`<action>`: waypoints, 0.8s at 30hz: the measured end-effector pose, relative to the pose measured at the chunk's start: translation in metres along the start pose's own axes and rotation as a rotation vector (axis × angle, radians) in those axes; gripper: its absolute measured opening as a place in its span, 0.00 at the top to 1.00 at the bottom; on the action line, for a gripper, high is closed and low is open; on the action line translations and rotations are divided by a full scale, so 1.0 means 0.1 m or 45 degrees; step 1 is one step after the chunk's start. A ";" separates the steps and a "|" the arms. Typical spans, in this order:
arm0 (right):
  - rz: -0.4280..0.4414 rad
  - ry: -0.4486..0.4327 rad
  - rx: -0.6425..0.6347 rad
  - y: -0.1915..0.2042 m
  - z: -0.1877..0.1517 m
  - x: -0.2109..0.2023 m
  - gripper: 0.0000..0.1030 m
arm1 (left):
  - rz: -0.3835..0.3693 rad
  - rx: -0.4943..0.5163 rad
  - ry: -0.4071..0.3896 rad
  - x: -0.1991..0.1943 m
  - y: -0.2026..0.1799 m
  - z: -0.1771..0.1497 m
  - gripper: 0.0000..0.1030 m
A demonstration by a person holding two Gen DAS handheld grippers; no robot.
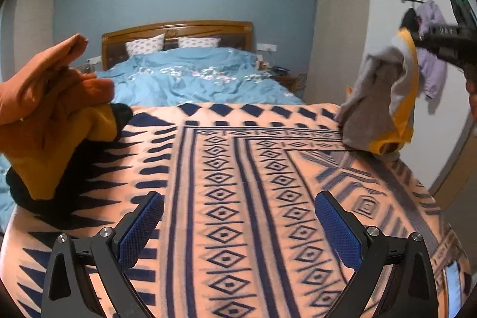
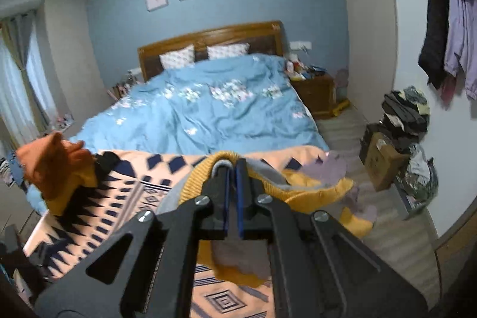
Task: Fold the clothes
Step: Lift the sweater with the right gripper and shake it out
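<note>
Fingers of my left gripper [image 1: 238, 231], black with blue ribbed pads, stand wide apart and hold nothing, low over the peach-and-navy geometric blanket [image 1: 226, 184] spread on the near end of the bed. Up and to the right of them, my right gripper [image 2: 233, 178] is clamped shut on the ribbed mustard-yellow edge of a grey-and-yellow knit garment [image 1: 384, 103]. The garment hangs downward from that pinch, its long axis roughly vertical, its lower end trailing on the blanket's far right corner. My empty left fingers are the nearer free pair, and the dangling hem lies ahead and to their right. At the far left sits a crumpled heap of orange, mustard and black clothes [image 1: 50, 115]. Beyond lies a rumpled blue floral duvet [image 2: 208, 106].
</note>
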State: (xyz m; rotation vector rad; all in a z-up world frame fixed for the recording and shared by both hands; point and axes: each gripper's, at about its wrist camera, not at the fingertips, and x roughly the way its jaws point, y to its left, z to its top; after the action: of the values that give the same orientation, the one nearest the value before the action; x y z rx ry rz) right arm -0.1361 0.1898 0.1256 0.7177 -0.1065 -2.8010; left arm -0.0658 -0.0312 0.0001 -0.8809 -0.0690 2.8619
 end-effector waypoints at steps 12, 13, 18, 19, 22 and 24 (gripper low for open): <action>0.352 -0.204 -0.099 0.82 0.34 -1.33 1.00 | -0.363 0.168 -0.179 -0.88 -0.12 -0.11 0.00; 0.409 -0.225 -0.115 0.93 0.35 -1.44 1.00 | -0.387 0.186 -0.202 -0.98 -0.10 -0.14 0.00; 0.512 -0.240 -0.191 1.33 0.22 -1.63 0.99 | -0.385 0.290 -0.253 -1.29 0.02 -0.42 0.00; 0.499 -0.168 -0.223 1.39 0.08 -1.50 0.99 | -0.375 0.290 -0.229 -1.28 0.06 -0.48 0.00; 0.413 0.063 -0.349 1.58 -0.43 -1.08 0.79 | -0.336 0.260 -0.125 -1.17 0.20 -0.67 0.00; 0.363 0.220 -0.434 1.66 -0.93 -0.80 0.41 | -0.290 0.245 -0.061 -1.07 0.30 -0.80 0.00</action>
State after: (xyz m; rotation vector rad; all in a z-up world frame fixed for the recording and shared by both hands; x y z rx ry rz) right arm 0.0130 0.0489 0.1029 0.7833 0.2721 -2.3912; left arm 0.0628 -0.0775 -0.0088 -0.7175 0.0940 2.6247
